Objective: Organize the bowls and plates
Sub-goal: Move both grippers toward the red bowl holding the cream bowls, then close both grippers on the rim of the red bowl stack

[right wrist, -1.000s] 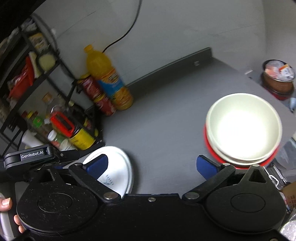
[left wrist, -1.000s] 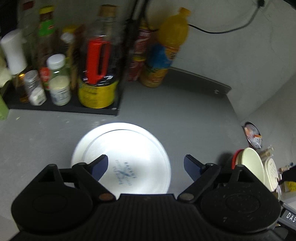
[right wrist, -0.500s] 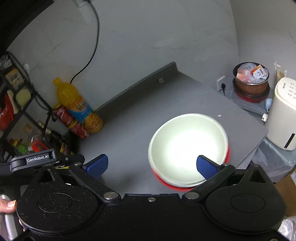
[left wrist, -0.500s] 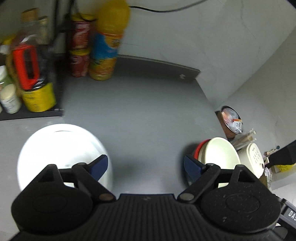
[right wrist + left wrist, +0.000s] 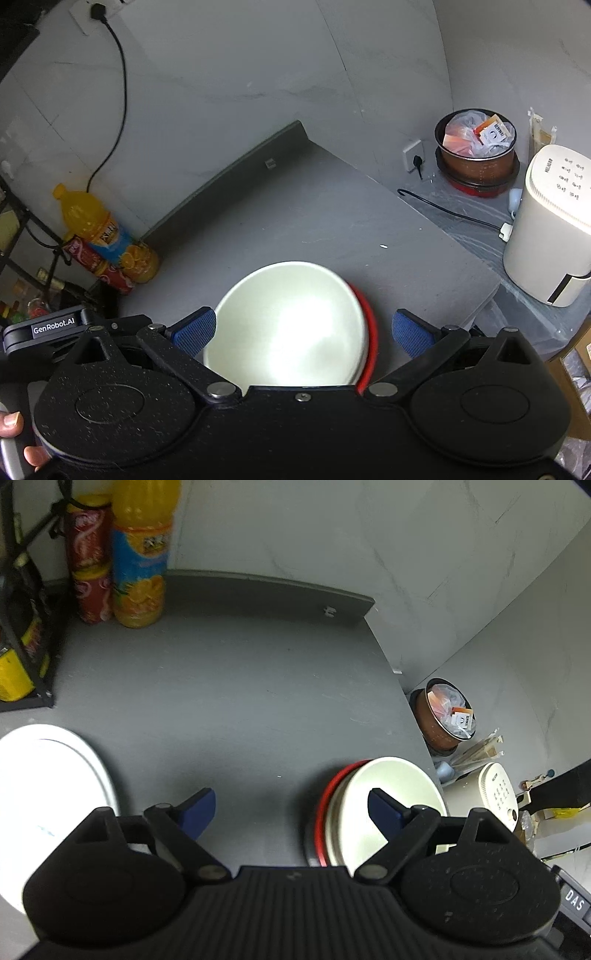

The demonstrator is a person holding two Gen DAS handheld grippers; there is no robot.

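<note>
A stack of cream bowls [image 5: 291,325] sits on a red dish [image 5: 371,339] near the grey counter's right edge; it also shows in the left wrist view [image 5: 391,805]. My right gripper [image 5: 303,330] is open, its blue fingertips on either side of the bowl stack, above it. A white plate [image 5: 48,786] lies at the left of the counter. My left gripper [image 5: 291,808] is open and empty, between the plate and the bowls, its right fingertip [image 5: 384,810] over the bowl rim.
An orange juice bottle [image 5: 138,554] and red cans [image 5: 88,557] stand at the back left beside a black rack [image 5: 22,627]. Off the counter's right edge are a brown bin [image 5: 476,147], a white appliance [image 5: 554,225] and a cable [image 5: 450,212].
Both grippers have swung right. The plate has slid to the left edge of the left view. The bowl stack now sits between the right gripper's fingers.
</note>
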